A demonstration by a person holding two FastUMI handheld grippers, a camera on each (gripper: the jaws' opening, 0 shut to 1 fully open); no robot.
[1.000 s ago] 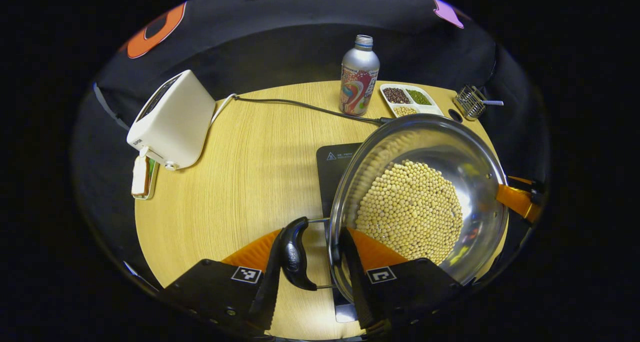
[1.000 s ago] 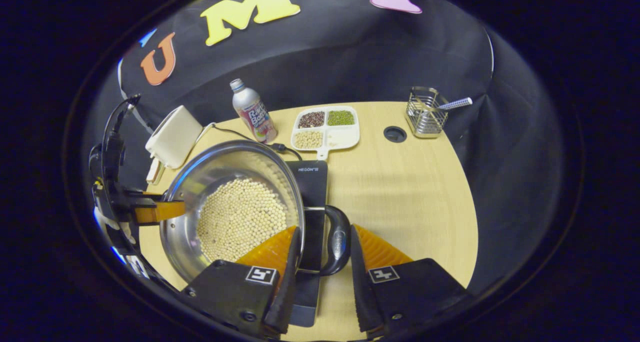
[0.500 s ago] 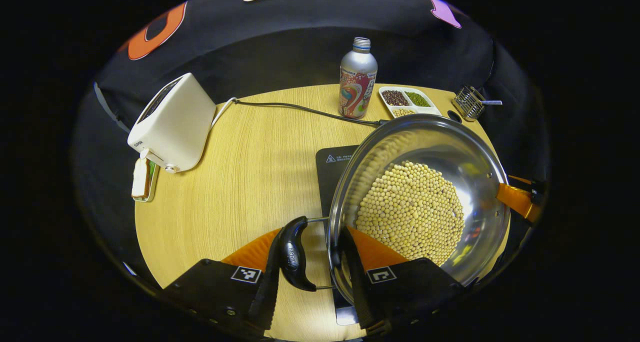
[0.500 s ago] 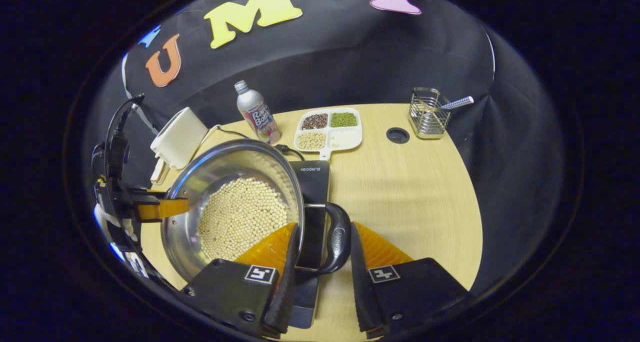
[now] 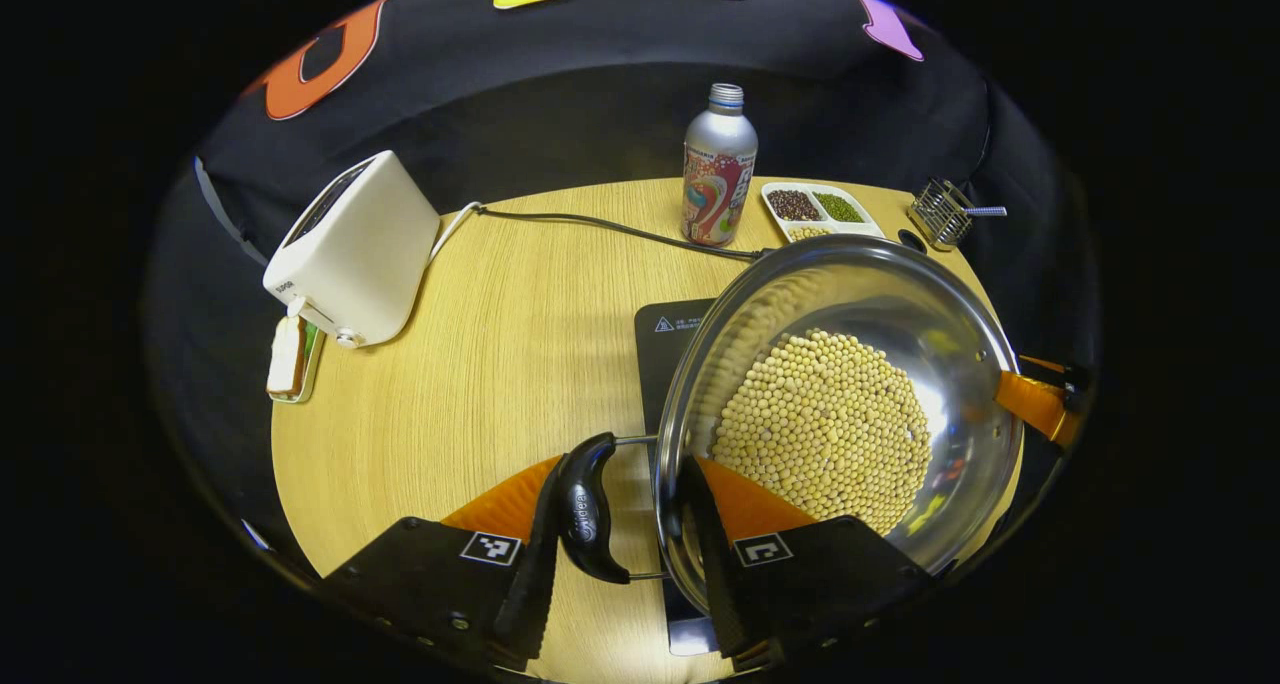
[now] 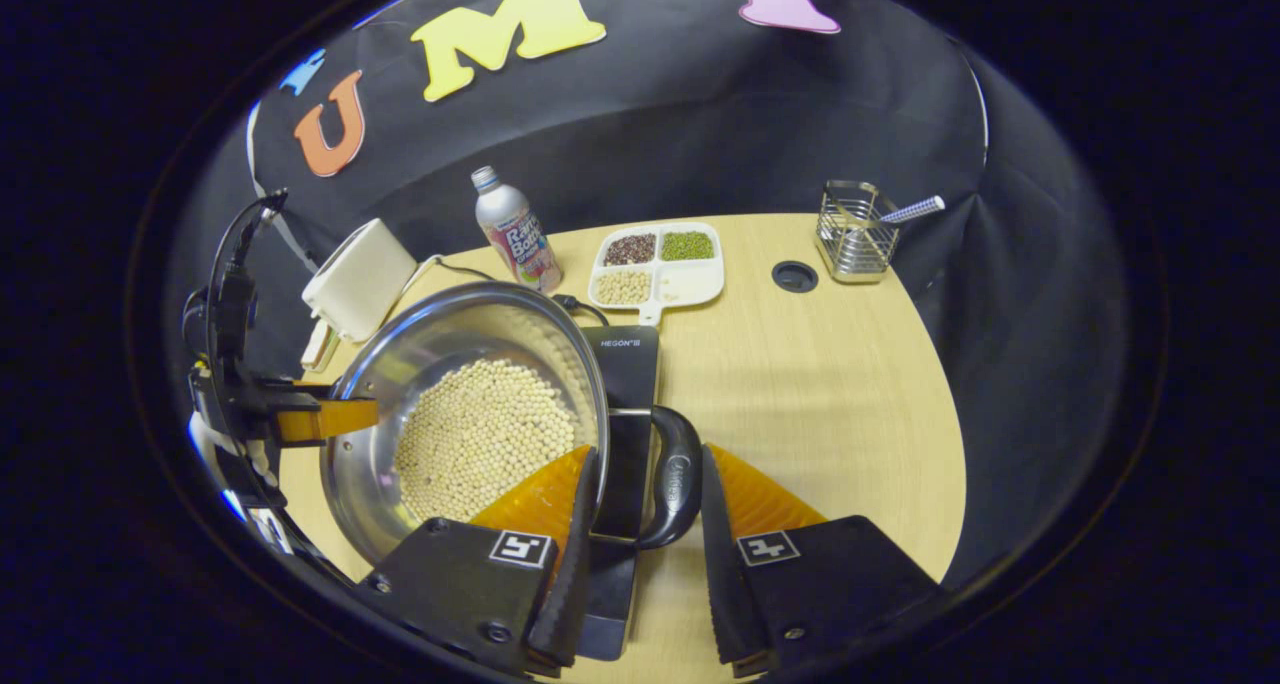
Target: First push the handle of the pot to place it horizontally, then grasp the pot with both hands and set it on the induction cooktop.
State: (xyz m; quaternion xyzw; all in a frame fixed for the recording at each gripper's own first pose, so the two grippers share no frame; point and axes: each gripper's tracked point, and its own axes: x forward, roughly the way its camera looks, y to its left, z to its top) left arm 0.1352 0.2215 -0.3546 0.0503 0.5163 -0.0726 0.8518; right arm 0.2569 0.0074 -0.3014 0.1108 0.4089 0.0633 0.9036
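A steel pot point(image 5: 965, 364) holding soybeans point(image 5: 825, 424) hangs just above the black induction cooktop point(image 5: 665, 344), covering most of it. My left gripper point(image 5: 615, 564) is shut on the pot: one finger lies outside the black side handle point(image 5: 585, 509), the other inside the rim. In the right gripper view the pot point(image 6: 400, 364) has its other black handle point(image 6: 678, 474) between the fingers of my right gripper point(image 6: 640, 554), which is shut the same way, over the cooktop point(image 6: 630, 364). The left gripper point(image 6: 320, 419) shows at the pot's far side there.
On the wooden table point(image 5: 500, 364) stand a white toaster point(image 5: 350, 249) at the left, a bottle point(image 5: 717, 169), a divided tray of beans point(image 5: 820, 209) and a wire holder point(image 5: 940, 214) along the back. The cooktop's cable point(image 5: 600, 226) runs across the back.
Both grippers keep their hold on the pot's handles. The pot has shifted only slightly over the cooktop, and the table's far objects sit a little lower in both views.
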